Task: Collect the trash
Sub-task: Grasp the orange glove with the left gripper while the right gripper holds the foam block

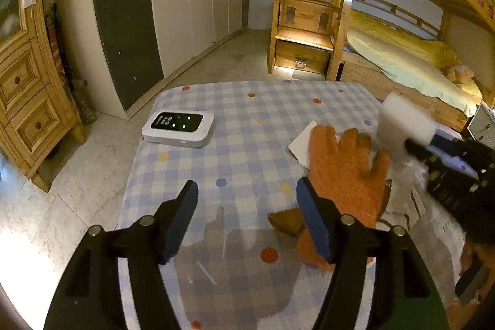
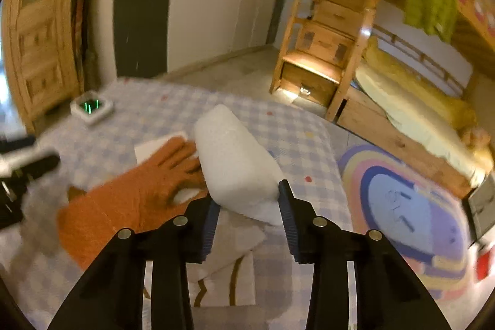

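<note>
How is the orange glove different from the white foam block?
The orange glove lies flat on the table; the white foam block is held up in the right gripper. The glove is fuzzy with fingers; the block is smooth and chunky. The left gripper touches neither.

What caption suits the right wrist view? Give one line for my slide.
Right hand-held gripper grips a white foam block above an orange glove on the checkered table.

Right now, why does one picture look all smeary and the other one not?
The right wrist view is motion-blurred all over, even the orange glove and the white foam block in the right gripper; the left wrist view is sharp, smearing only that block.
</note>
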Tool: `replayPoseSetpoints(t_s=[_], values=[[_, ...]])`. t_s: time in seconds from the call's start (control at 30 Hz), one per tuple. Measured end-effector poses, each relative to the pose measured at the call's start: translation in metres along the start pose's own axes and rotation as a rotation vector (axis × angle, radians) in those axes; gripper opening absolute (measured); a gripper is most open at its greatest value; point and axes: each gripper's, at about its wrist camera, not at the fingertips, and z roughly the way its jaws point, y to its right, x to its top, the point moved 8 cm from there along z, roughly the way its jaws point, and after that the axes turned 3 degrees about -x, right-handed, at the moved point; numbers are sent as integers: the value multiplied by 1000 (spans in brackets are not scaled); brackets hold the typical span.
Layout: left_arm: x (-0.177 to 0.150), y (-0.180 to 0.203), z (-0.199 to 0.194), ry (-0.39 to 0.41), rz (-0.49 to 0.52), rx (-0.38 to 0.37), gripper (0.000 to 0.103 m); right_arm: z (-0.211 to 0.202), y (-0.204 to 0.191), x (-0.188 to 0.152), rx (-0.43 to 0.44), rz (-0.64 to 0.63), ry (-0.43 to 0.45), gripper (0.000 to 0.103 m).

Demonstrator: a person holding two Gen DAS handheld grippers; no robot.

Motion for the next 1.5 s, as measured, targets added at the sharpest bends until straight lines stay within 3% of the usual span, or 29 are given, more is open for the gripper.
replayPoseSetpoints(t_s=[0.13, 0.27, 0.5, 0.7, 1.03, 1.1, 1.13, 1.2, 1.27, 1.37, 1.5], values=[[-11, 12, -5, -8, 25, -38, 74, -26, 38, -5, 21, 187, 53, 37], [-19, 37, -8, -10, 77, -79, 77, -44, 66, -23, 57, 354, 45, 37], [-23, 68, 1, -34, 118, -99, 75, -55, 56, -44, 108, 360, 7, 37], [-20, 80, 24, -85, 155, -82, 50, -56, 43, -46, 115, 310, -2, 37], [-27, 94, 40, -122, 259, -31, 48, -50, 41, -48, 121, 312, -31, 38], [-28, 98, 38, -117, 274, -42, 25, -50, 41, -49, 121, 314, -31, 38], [-28, 100, 35, -111, 279, -49, 23, -51, 42, -49, 121, 314, -29, 38], [-24, 100, 26, -66, 275, -37, 20, -52, 42, -49, 119, 315, -25, 38], [-10, 94, 2, 44, 235, -38, 20, -53, 44, -47, 119, 321, -13, 38], [12, 79, -45, 215, 118, -128, 20, -58, 46, -43, 116, 331, 17, 38], [21, 63, -72, 307, 46, -187, 20, -59, 51, -40, 111, 341, 39, 38]])
